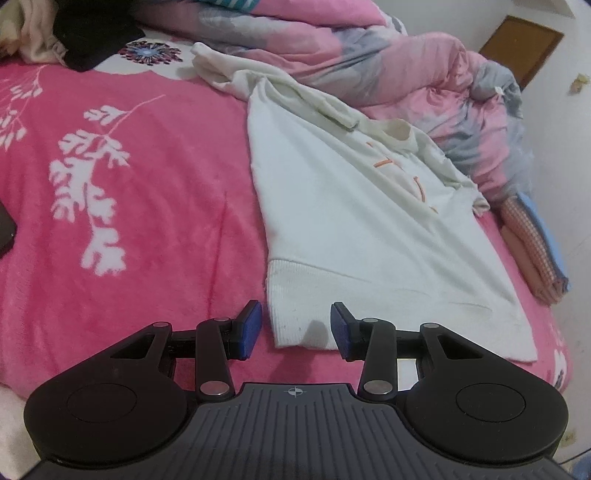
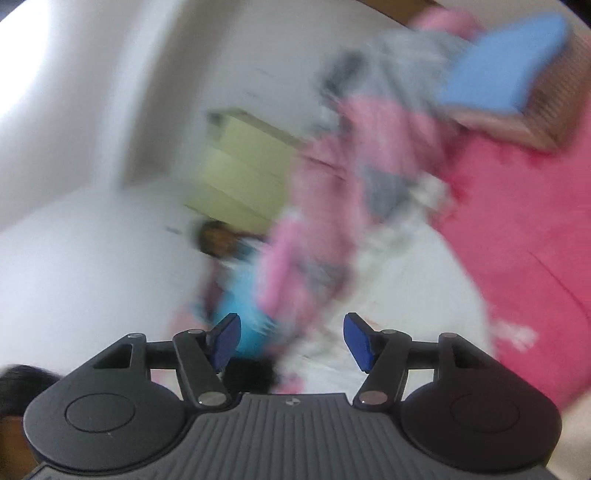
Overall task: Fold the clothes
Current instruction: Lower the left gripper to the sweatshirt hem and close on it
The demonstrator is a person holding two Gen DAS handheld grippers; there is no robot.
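A white knit sweater (image 1: pixel 351 221) with thin orange marks on the chest lies spread flat on the pink bed blanket (image 1: pixel 147 221). Its ribbed hem is nearest to me and its sleeves are bunched at the far end. My left gripper (image 1: pixel 295 330) is open just over the hem's left corner. The hem shows in the gap between its blue pads (image 1: pixel 251 328), which do not press on it. In the right wrist view everything is blurred. My right gripper (image 2: pixel 291 341) is open with nothing between its fingers, and it points past the bed's side toward the wall.
A crumpled pink and grey quilt (image 1: pixel 406 74) lies behind the sweater. Folded checked and blue cloths (image 1: pixel 535 251) are stacked at the bed's right edge. A black garment (image 1: pixel 92 33) lies at the far left. A yellow-green cabinet (image 2: pixel 240 166) stands by the white wall.
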